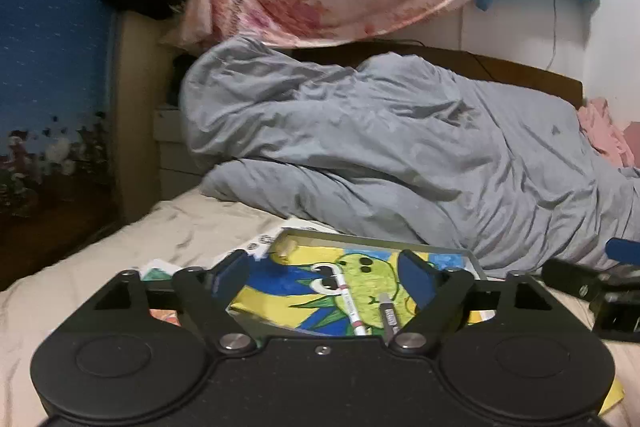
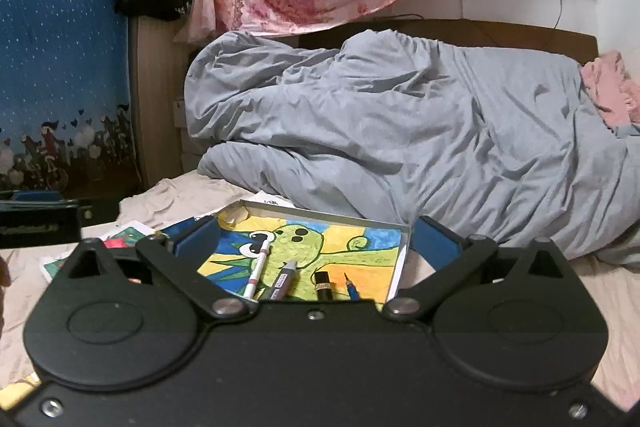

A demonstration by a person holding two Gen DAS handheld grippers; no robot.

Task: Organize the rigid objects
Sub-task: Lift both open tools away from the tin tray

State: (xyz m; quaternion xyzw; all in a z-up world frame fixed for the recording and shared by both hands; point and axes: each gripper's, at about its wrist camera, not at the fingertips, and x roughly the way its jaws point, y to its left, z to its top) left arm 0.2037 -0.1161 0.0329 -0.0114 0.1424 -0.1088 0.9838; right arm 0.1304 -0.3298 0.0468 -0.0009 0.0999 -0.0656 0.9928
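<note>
A shallow grey tray [image 2: 405, 245] lies on the bed, lined with a bright green, yellow and blue drawing [image 2: 352, 247]. In it lie a white and pink pen [image 2: 258, 269], a grey marker [image 2: 285, 279], a black tube with a gold band [image 2: 322, 283] and a blue pencil [image 2: 352, 289]. A crumpled yellow scrap [image 2: 236, 215] sits in its far left corner. My right gripper [image 2: 316, 239] is open and empty over the tray. My left gripper [image 1: 324, 273] is open and empty over the same tray [image 1: 474, 259], above the white pen [image 1: 352, 307] and grey marker [image 1: 390, 313].
A heaped grey duvet [image 2: 400, 131] lies right behind the tray. Loose drawings [image 2: 124, 237] are spread on the beige sheet [image 1: 120, 243] to the left. The right gripper's body [image 1: 600, 291] shows at the left view's right edge. A blue curtain [image 2: 60, 47] hangs at the left.
</note>
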